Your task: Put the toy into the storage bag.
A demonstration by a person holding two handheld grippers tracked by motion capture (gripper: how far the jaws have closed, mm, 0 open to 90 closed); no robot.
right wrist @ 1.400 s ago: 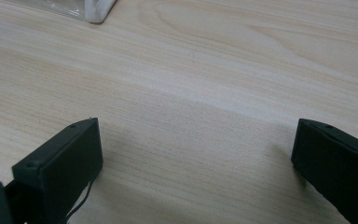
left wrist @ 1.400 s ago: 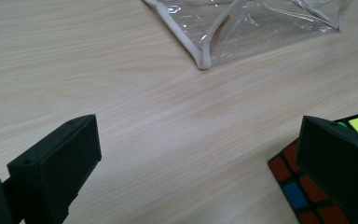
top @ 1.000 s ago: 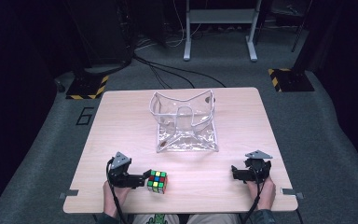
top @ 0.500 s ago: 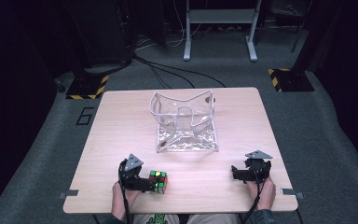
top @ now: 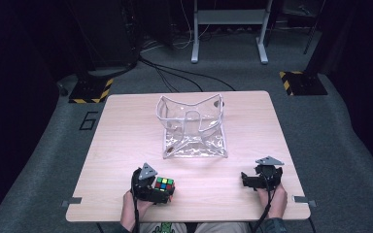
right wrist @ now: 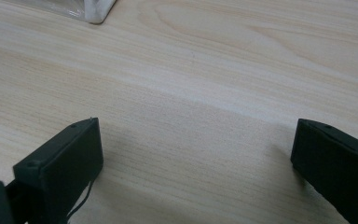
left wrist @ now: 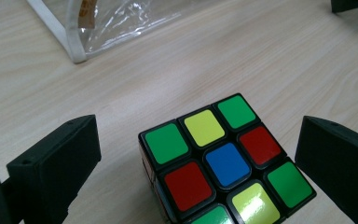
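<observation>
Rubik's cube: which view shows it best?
Left gripper view: the cube sits large between the open left claw, its sticker colours clear. The high view shows it small beside that claw. The right gripper view has bare table.

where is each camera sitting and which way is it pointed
High view: above the person's side, looking forward and down on the table; both hands, left gripper, right gripper.
Left gripper view: on that gripper, along its open jaws at the cube.
Right gripper view: along open jaws at bare wood.
All share the clear bag.
</observation>
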